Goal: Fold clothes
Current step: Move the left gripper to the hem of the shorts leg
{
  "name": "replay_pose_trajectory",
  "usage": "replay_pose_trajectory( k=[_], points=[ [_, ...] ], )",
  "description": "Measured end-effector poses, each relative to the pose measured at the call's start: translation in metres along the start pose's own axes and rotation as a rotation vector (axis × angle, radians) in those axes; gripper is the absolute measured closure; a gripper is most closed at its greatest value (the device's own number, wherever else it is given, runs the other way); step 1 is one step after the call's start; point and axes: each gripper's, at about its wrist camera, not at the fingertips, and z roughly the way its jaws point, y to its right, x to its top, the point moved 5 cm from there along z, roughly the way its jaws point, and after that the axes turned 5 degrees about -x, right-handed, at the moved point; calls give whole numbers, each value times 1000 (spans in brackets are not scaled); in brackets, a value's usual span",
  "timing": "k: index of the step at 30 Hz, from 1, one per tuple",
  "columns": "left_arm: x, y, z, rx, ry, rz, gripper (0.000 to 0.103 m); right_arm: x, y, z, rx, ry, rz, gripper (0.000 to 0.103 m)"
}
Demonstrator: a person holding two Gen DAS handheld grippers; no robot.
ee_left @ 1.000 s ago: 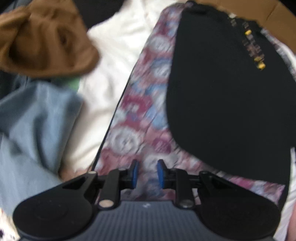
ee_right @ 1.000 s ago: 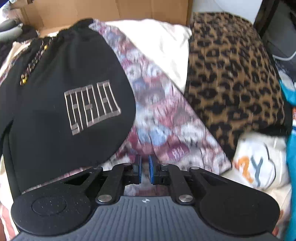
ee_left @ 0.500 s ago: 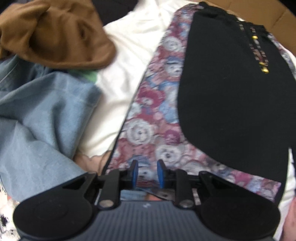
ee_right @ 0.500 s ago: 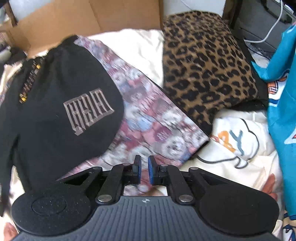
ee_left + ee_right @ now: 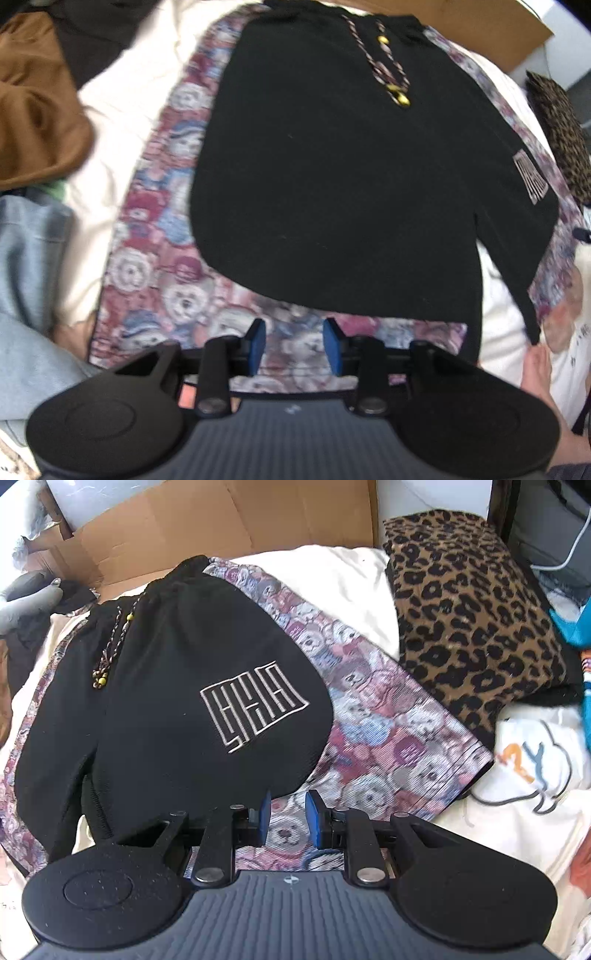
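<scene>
In the left wrist view, a brown garment [image 5: 37,107] lay bunched at ten o'clock and pale blue denim [image 5: 29,258] at eight o'clock, both off to the side on the white bedding [image 5: 129,96]. The left gripper [image 5: 294,346] hung low over the near hem of the bear-print cloth [image 5: 162,236], its blue-padded fingers spread with nothing between them but the print below. The black shorts [image 5: 332,166] lay flat on that cloth from twelve o'clock down toward the fingers, waistband and beaded drawstring [image 5: 388,70] at the far end, leg hems at the near end.

In the right wrist view, the right gripper [image 5: 288,818] was likewise parted and empty, over the same cloth's near edge. The shorts [image 5: 155,709] sat at eleven o'clock from it, their outlined emblem [image 5: 255,709] on the nearer leg, whose rounded hem ended just ahead of the left fingertip. A leopard-print cushion [image 5: 472,620] lay at two o'clock and a cardboard box [image 5: 207,528] at twelve.

The shorts' long axis ran away from both grippers, waist far and hems near. Each gripper seemed to face one leg hem, and the right looked nearer to its hem. Whether the cloth beneath was also to be folded could not be told.
</scene>
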Motion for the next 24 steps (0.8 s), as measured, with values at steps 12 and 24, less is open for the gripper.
replay_pose_trajectory(
  k=[12, 24],
  points=[
    [-16, 47, 21, -55, -81, 192, 65, -10, -16, 9, 33, -28, -12, 73],
    [-17, 57, 27, -39, -90, 314, 55, -13, -19, 12, 30, -42, -31, 73]
  ],
)
